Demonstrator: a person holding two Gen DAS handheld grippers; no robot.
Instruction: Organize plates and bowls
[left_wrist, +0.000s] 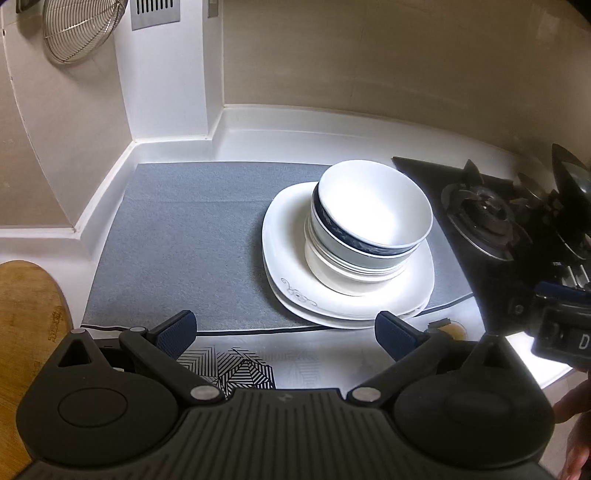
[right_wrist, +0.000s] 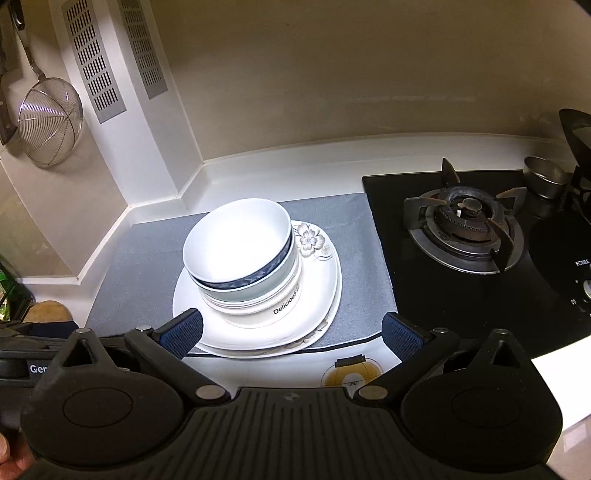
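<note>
Resting beyond hand-held gripper (right_wrist: 291, 334) (apart): bowls (right_wrist: 240, 254)

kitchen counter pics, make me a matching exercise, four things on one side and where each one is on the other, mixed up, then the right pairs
Things:
1. top bowl
2. cream bowl marked "Delicious"
3. wire strainer
4. gas burner

Places:
A. hanging on the wall at upper left
B. at the bottom of the bowl stack, on the stacked plates
C. on the black hob, right of the grey mat
D. nested highest in the bowl stack

Pairs: 1-D, 2-B, 3-A, 4-C
</note>
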